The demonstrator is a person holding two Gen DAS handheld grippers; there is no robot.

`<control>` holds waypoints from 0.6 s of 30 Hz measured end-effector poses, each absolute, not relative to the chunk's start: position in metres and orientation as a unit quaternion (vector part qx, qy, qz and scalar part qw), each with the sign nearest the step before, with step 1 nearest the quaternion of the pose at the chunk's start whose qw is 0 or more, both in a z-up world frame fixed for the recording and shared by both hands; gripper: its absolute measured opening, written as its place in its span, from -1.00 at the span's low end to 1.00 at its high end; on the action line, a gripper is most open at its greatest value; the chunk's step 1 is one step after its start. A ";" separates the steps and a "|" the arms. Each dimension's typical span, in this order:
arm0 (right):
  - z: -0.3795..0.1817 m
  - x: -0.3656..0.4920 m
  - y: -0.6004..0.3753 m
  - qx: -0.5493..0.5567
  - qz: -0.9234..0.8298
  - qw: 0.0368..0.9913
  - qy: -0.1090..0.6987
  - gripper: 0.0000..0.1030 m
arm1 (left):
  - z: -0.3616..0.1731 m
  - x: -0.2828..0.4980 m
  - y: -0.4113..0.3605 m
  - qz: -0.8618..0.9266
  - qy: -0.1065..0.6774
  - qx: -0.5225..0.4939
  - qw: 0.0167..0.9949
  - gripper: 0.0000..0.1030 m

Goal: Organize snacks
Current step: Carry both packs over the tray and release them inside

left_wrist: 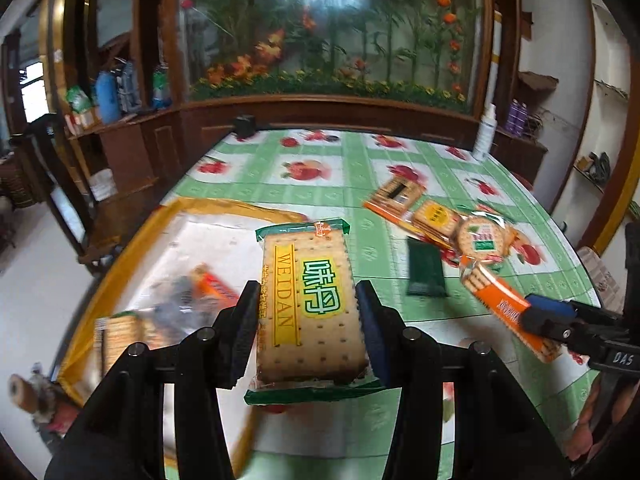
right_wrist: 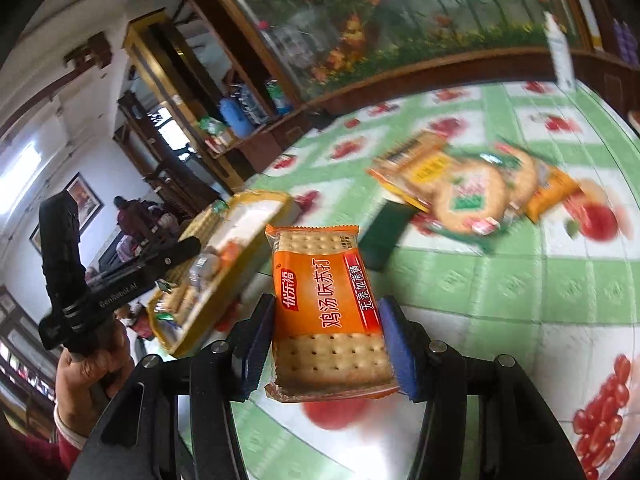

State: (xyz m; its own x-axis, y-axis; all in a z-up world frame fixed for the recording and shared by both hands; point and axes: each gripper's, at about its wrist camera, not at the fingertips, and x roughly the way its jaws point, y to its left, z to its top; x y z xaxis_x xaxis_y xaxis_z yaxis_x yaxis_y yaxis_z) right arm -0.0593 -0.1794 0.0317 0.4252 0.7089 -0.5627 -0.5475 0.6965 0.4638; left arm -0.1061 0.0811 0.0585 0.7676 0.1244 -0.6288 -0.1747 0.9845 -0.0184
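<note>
My left gripper (left_wrist: 306, 300) is shut on a green-edged WEIDAN cracker pack (left_wrist: 310, 304) and holds it above the table by the yellow-rimmed tray (left_wrist: 120, 264). My right gripper (right_wrist: 326, 328) is shut on an orange cracker pack (right_wrist: 326, 312), held above the table; it also shows in the left wrist view (left_wrist: 508, 308). The tray (right_wrist: 256, 204) holds several snack packs (left_wrist: 200, 292). A heap of cracker packs (left_wrist: 452, 220) lies on the table at the right, also in the right wrist view (right_wrist: 468, 192).
A dark green packet (left_wrist: 426, 268) lies flat on the green fruit-print tablecloth (left_wrist: 360, 184). A white bottle (left_wrist: 485, 132) stands at the table's far right edge. A wooden cabinet with a flower picture (left_wrist: 332, 32) backs the table.
</note>
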 end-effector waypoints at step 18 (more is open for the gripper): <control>0.075 -0.068 -0.027 0.057 0.491 0.800 0.339 0.04 | 0.058 -0.149 0.169 0.192 0.307 -0.077 0.929 -0.10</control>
State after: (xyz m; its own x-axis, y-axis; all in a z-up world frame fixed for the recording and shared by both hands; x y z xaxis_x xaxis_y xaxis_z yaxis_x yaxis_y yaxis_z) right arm -0.0684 -0.0274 0.0753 0.2878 0.8248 -0.4867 -0.7470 0.5113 0.4248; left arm -0.1489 0.1690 0.0578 0.7373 0.3095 -0.6005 -0.4039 0.9145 -0.0244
